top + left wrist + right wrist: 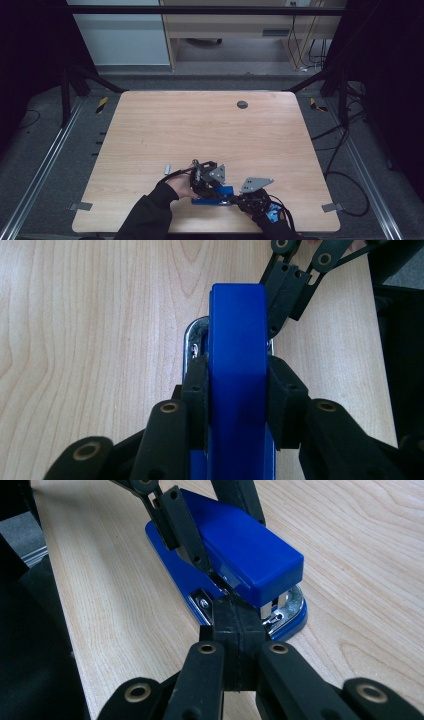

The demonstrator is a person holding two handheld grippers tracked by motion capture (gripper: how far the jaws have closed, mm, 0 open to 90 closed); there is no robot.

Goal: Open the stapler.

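**Gripping a stapler from two sides, near the table's front edge**

Lying flat on the table [150,130], close to the person's edge and a little right of centre, the blue stapler [214,196] is seen with its long axis running roughly left to right in the high view. The left gripper [235,390] is clamped across the stapler's blue top, one pad on each long side, and is looked along from behind, so the body runs straight away from that gripper toward the metal nose. Its jaws are therefore set square across the long axis (the firmest way to hold such a body).

The right gripper [235,625] is met at the other end. Its jaws are seen pressed together, with no gap between the pads, and their tips are pushed into the mouth at the stapler's nose, beside the metal plate [287,607]. Whether something thin is pinched there cannot be told.

So the stapler is spanned by both grippers: the left holds its middle, the right sits at its front end, end-on to the long axis. Judged from this, any coming move is likely to turn on that line: a pull or push by the right gripper would act along the axis, while the body is steadied crosswise by the left. A small grey piece [168,169] lies apart, to the left of the left hand [181,186].
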